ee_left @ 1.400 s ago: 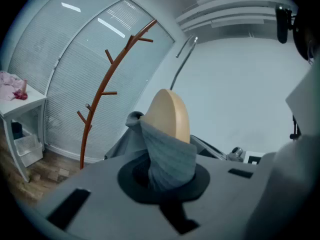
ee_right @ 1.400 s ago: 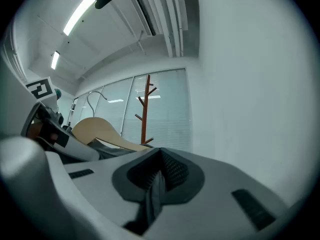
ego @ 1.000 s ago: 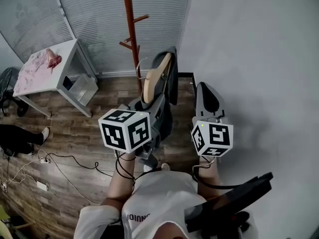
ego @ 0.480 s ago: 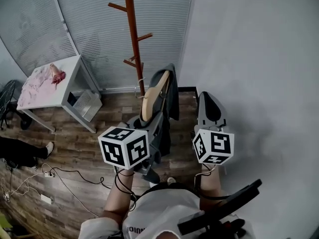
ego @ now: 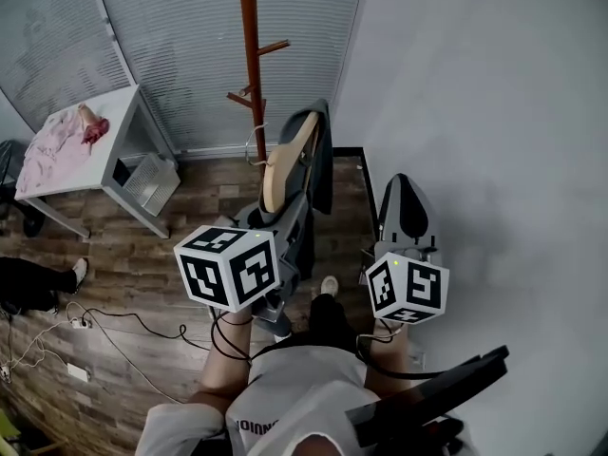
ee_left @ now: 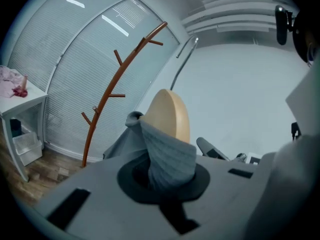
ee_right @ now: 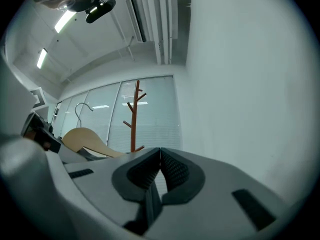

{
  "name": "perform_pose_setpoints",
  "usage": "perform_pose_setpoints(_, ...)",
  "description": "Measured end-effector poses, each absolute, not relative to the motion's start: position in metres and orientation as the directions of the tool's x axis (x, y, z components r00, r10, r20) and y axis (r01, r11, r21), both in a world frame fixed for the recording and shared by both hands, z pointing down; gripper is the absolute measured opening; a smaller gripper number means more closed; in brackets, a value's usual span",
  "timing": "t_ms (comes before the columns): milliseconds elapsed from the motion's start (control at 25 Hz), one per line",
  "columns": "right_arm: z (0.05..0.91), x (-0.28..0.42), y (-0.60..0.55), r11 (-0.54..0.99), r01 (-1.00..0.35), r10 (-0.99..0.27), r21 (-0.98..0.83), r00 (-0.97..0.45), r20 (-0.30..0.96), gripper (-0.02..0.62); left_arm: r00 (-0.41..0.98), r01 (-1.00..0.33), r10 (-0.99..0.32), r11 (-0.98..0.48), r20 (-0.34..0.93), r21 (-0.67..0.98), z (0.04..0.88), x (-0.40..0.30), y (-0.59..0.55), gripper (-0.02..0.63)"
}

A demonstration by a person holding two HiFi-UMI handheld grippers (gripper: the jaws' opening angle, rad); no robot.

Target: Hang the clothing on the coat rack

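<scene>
My left claw pinches the grey garment, which is draped on a wooden hanger. My right claw is pressed together, empty. The coat rack stands ahead, apart from both. The hanging is not yet done.

- Coat rack behind hanger, garment on hanger
- Table left of rack, cloth on it
- Right gripper right of left gripper
</scene>
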State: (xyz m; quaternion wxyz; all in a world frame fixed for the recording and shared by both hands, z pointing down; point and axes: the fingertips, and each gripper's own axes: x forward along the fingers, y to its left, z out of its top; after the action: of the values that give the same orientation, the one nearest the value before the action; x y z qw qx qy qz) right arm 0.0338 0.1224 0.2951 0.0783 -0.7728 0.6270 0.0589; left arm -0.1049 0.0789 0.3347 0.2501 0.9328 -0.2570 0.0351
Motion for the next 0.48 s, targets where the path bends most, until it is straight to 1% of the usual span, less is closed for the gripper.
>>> perform_pose_setpoints(320,0.302,0.047,0.08,-0.165,-0.982,-0.971,-0.092,0.178,-0.157,0.02,0.84,-0.542,-0.488,-0.724,0.238,0.428,0.336,-0.092,0.048,0.018)
perform_pose_setpoints(480,0.303,0.064,0.049,-0.129,-0.988,-0.979,-0.08,0.139,-0.146,0.02,0.824,-0.565,-0.507,-0.708,0.252,0.425,0.337,-0.073,0.021,0.018)
